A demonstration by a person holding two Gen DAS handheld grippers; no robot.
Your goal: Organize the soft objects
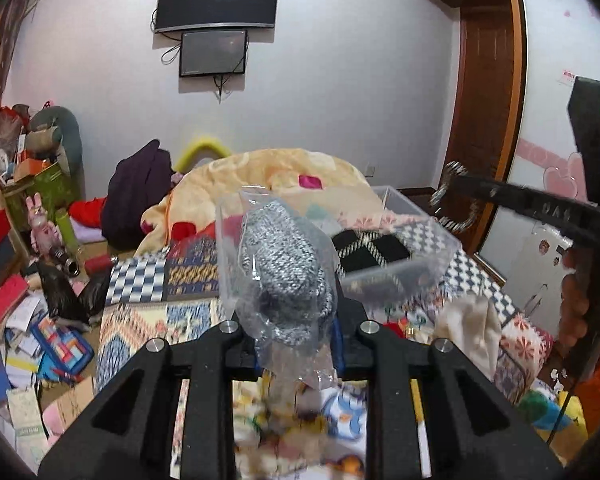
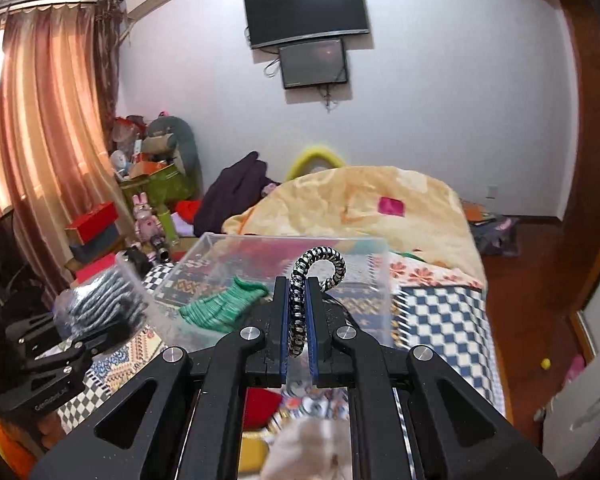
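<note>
A: A cluttered bedroom; the bed (image 2: 440, 304) wears a patchwork quilt, and a clear plastic bin (image 2: 284, 276) sits on it.

B: In front of the bin?

A: The left gripper (image 1: 296, 332) pinches a crinkly clear bag holding a grey knit item (image 1: 284, 268) — ribbed, rounded, raised before the bin's near wall.

B: And the other tool?

A: The right gripper (image 2: 298, 312) is clamped on a black-and-white braided hair tie (image 2: 320, 272), curling above the bin. Only its camera shows a green knit piece (image 2: 220, 306) inside the bin.
</note>
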